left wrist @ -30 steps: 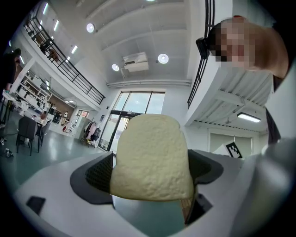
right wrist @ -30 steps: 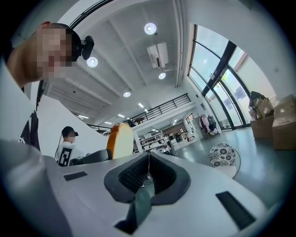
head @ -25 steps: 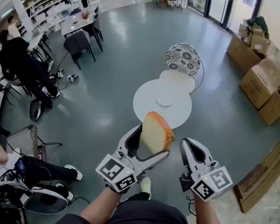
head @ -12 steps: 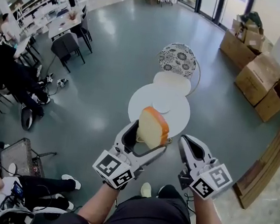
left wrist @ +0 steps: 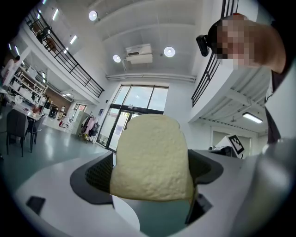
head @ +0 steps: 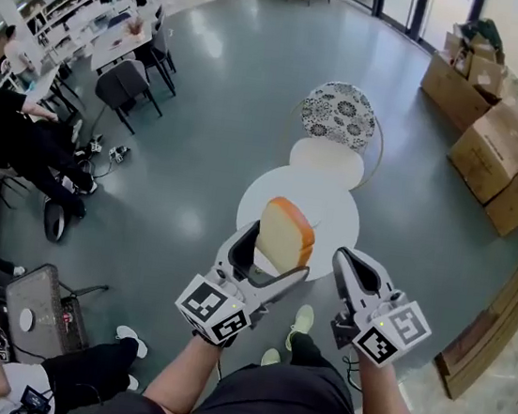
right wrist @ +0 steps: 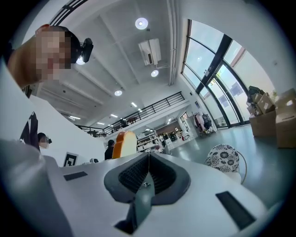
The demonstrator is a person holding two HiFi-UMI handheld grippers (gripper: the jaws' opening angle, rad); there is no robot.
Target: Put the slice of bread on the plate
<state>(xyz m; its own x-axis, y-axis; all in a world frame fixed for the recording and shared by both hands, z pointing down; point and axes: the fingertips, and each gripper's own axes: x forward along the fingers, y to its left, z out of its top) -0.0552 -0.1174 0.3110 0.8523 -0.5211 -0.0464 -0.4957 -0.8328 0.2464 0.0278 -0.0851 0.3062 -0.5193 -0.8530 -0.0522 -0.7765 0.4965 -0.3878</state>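
My left gripper (head: 269, 261) clamps the slice of bread (head: 286, 233) by its lower edge, upright in the air over the near side of the round white table (head: 337, 223). Just beside it, my right gripper (head: 347, 260) has its jaws pressed together, empty.

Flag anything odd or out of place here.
Nothing stands out. The left gripper holds the bread upright in the air, intact; the right gripper is shut and empty.
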